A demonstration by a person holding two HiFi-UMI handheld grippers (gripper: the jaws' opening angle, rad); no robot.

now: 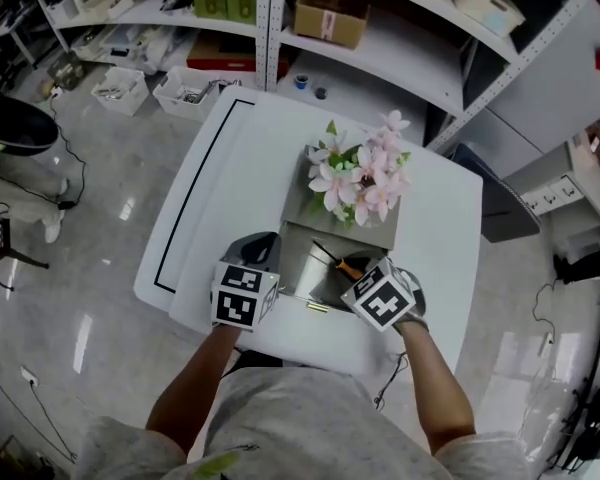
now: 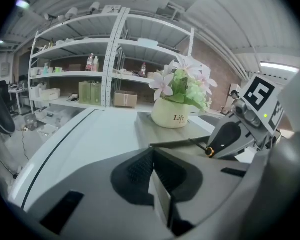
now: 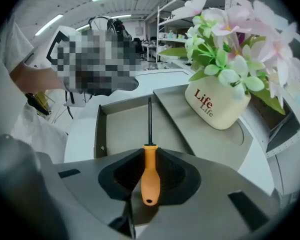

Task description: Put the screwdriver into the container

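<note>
Right gripper view: one screwdriver (image 3: 150,176), one container (image 3: 121,130)

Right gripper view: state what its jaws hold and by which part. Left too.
The right gripper holds the screwdriver by its orange handle, shaft pointing out over the container. The left gripper has its jaws shut together on nothing.

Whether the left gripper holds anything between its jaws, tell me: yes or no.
No: in the left gripper view, the left gripper has its jaws closed together with nothing between them.
</note>
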